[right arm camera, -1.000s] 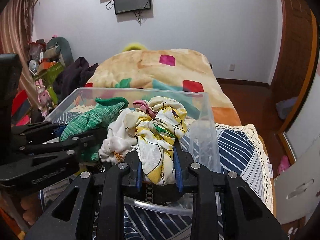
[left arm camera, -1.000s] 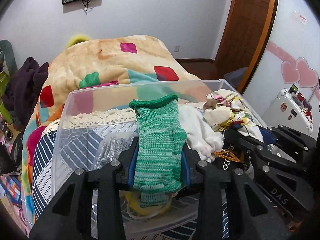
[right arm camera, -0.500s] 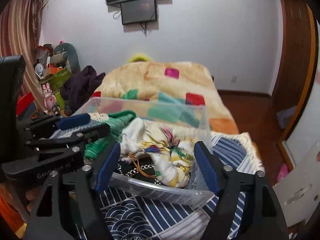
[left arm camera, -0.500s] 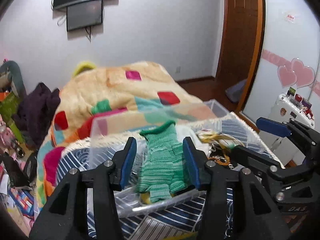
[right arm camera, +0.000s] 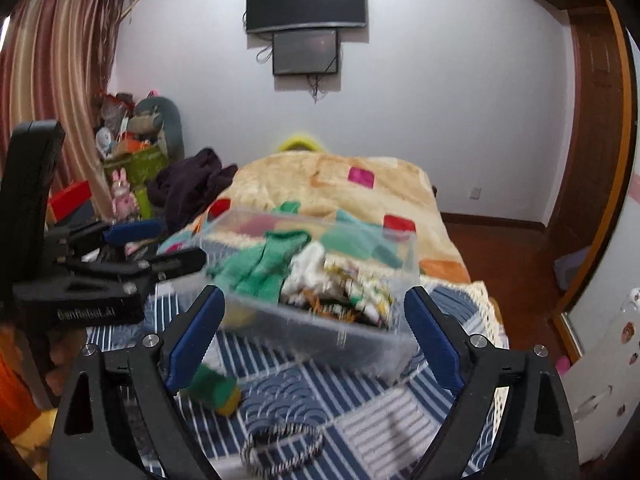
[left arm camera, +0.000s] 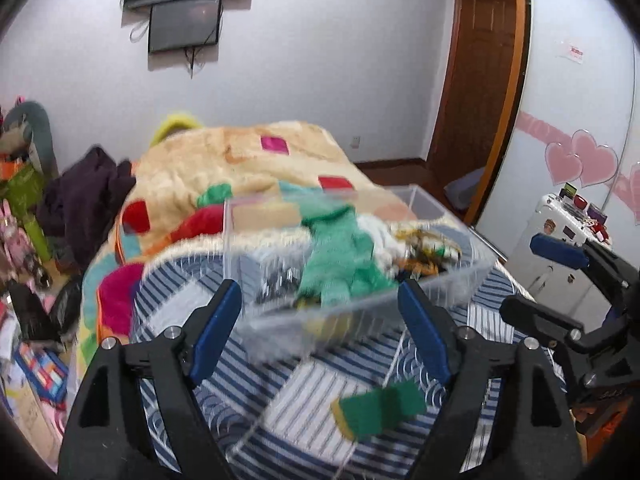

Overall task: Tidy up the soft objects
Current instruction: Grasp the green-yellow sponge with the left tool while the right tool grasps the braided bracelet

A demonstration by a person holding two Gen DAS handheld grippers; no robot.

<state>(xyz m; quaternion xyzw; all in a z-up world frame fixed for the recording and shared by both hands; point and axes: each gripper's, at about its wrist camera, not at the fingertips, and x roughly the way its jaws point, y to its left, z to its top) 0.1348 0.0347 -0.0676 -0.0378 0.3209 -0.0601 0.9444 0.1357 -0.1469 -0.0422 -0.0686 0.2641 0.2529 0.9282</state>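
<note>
Clutter is the risk: both the left gripper (left arm camera: 320,330) and right gripper (right arm camera: 316,336) hang spread and empty, near the clear bin (right arm camera: 320,330) holding the green knit (right arm camera: 262,268). Reaching for the sponge (left arm camera: 378,408) or hair band (right arm camera: 282,442) could snag the bedcover (right arm camera: 360,412).

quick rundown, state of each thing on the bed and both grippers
left gripper: open, empty
right gripper: open, empty
clear plastic bin: upright on the bed, no lid, full
green knitted garment: lying in the bin
white floral cloth: bunched in the bin
green-and-yellow sponge: loose on the striped blue cover
patterned hair band: flat on the cover
</note>
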